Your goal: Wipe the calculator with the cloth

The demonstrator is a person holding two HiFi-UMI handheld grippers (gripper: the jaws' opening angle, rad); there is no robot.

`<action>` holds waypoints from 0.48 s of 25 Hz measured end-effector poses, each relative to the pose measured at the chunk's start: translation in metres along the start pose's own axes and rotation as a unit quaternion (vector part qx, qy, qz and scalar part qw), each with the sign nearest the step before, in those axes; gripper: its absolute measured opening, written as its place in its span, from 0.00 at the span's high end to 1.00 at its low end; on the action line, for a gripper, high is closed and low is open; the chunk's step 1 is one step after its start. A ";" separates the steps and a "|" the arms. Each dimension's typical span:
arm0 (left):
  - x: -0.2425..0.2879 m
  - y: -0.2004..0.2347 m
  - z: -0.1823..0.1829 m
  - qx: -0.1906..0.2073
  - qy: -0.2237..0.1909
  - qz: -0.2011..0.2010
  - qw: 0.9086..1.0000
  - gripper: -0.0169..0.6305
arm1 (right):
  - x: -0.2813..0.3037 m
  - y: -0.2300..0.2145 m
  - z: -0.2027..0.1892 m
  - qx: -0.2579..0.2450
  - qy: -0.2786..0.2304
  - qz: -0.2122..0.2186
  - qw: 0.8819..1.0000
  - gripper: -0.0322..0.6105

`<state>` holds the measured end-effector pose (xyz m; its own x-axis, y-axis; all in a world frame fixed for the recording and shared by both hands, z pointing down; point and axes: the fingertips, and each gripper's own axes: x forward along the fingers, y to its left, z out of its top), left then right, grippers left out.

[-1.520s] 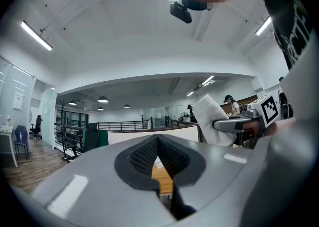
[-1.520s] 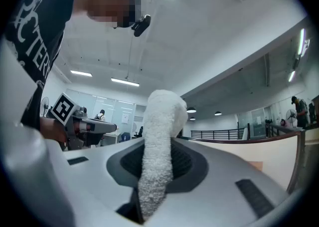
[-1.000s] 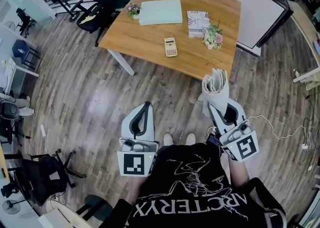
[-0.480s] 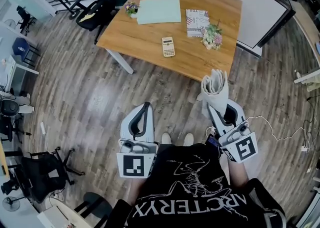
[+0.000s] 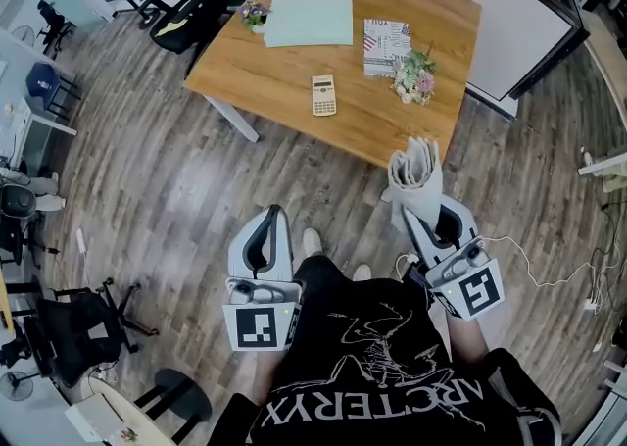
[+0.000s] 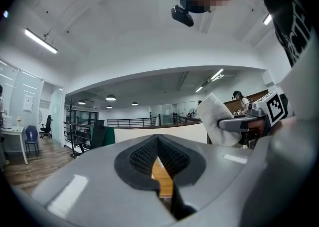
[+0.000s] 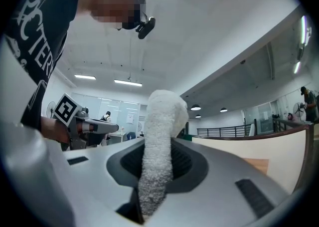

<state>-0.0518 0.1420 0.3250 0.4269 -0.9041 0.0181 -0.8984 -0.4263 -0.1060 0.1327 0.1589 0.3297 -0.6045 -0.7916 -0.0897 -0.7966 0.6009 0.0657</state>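
While the white cloth (image 5: 415, 168) was held in the right claw (image 5: 419, 207), the calculator (image 5: 324, 95) lay on the tabletop (image 5: 265, 67).
The cloth was pinched between the jaws, its folded end sticking out past them. The left claw (image 5: 272, 211) was seen closed on nothing, above the wooden floor (image 5: 176, 179). The calculator was placed face up near the tabletop's middle, well apart from both claws.

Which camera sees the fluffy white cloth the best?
The right gripper view: the cloth fills the middle, pinched between the right gripper's jaws, its fuzzy weave plain. The head view shows it from above, bunched and sticking out of that gripper. The left gripper view shows it small, off to the right.
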 end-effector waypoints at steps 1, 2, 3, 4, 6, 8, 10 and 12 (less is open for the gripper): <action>0.007 0.003 -0.001 -0.001 0.000 0.001 1.000 0.96 | 0.005 -0.004 -0.001 0.000 -0.001 0.001 1.000 0.81; 0.016 0.006 -0.003 -0.002 0.000 0.001 1.000 0.96 | 0.012 -0.008 -0.003 0.000 -0.001 0.003 1.000 0.81; 0.024 0.010 -0.005 -0.003 0.000 0.000 1.000 0.96 | 0.020 -0.012 -0.006 0.000 0.000 0.004 1.000 0.81; 0.032 0.015 -0.007 -0.004 0.000 -0.001 1.000 0.96 | 0.029 -0.016 -0.008 0.000 0.001 0.005 1.000 0.81; 0.050 0.028 -0.013 -0.005 0.001 -0.004 1.000 0.96 | 0.049 -0.024 -0.014 -0.001 0.004 0.005 1.000 0.81; 0.072 0.047 -0.018 -0.008 0.000 -0.008 1.000 0.96 | 0.075 -0.033 -0.019 -0.003 0.006 0.000 1.000 0.81; 0.100 0.070 -0.021 -0.009 0.000 -0.015 1.000 0.96 | 0.106 -0.045 -0.021 -0.006 0.008 -0.009 1.000 0.81; 0.131 0.092 -0.024 -0.014 0.014 -0.028 0.999 0.96 | 0.137 -0.057 -0.020 -0.009 0.011 -0.022 1.000 0.81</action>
<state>-0.0813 -0.0161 0.3413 0.4747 -0.8787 0.0512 -0.8754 -0.4773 -0.0762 0.0954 0.0137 0.3338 -0.5692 -0.8191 -0.0717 -0.8218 0.5641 0.0804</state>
